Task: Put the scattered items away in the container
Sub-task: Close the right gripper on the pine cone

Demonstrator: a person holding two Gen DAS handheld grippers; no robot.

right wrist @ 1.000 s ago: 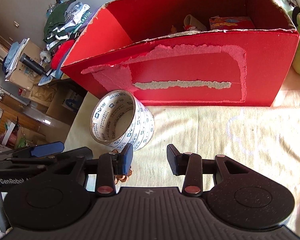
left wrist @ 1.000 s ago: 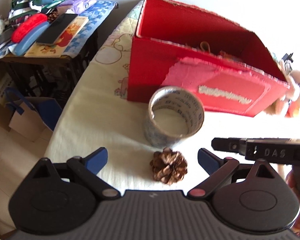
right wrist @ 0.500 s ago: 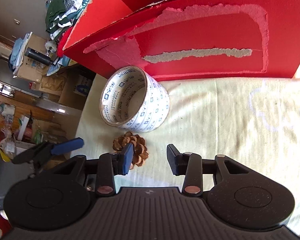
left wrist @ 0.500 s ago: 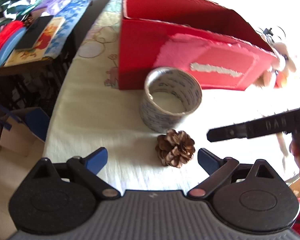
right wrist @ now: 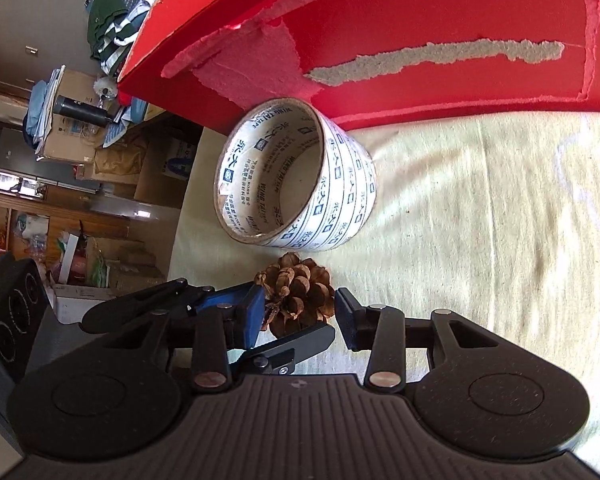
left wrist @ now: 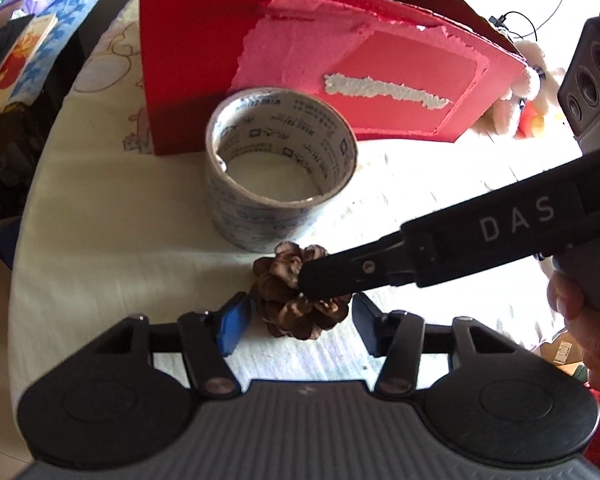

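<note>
The pine cone [left wrist: 300,292] lies on the cloth at six o'clock from the tape roll [left wrist: 280,168], between the closing pads of the left gripper [left wrist: 300,322], not yet pressed, while the half-open right gripper [right wrist: 300,316] also straddles it, holding nothing, with the red box [left wrist: 220,60] at twelve o'clock.

Both views sit low and close over the worktop [left wrist: 100,248], each looking steeply down along its own fingers. The left wrist view faces the tape roll [left wrist: 280,168] and the red box [left wrist: 188,64] beyond, with the cone [left wrist: 296,312] nearest. The right wrist view looks from further right, nearer still, at the same cone [right wrist: 296,300], tape roll [right wrist: 296,176] and red box [right wrist: 420,12]. Each view also catches the other hand-held gripper.
</note>
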